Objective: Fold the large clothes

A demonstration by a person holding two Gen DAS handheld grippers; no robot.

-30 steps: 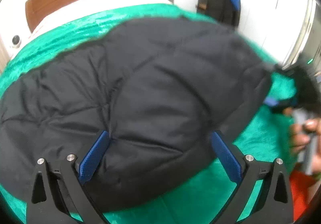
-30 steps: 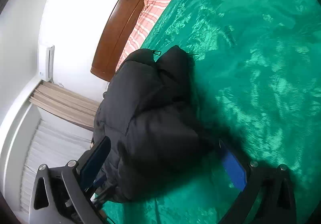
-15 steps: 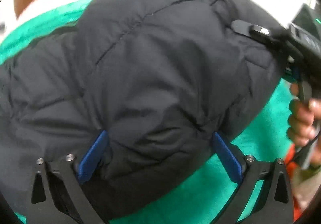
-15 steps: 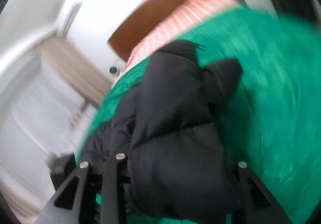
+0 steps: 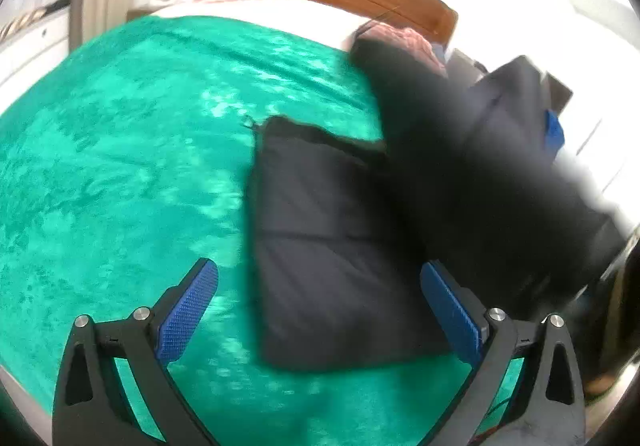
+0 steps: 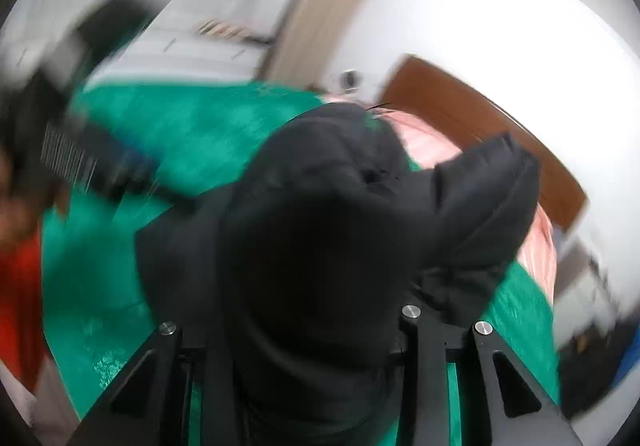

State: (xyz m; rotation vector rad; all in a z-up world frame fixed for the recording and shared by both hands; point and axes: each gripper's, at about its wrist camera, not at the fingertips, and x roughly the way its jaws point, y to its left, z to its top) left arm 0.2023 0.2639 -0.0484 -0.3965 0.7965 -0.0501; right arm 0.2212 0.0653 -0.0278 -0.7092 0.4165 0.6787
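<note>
Left gripper (image 5: 318,300) spread wide, empty, above a flat part of the black puffer jacket (image 5: 332,242) on the green bedspread (image 5: 120,166), right gripper (image 6: 304,330) clamped on bunched jacket, lifted.

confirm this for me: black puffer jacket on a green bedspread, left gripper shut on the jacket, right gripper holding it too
Not quite: the left gripper is open, its blue pads wide apart and gripping nothing, as the left wrist view shows. The black puffer jacket does lie on the green bedspread, and the right gripper holds it.
</note>
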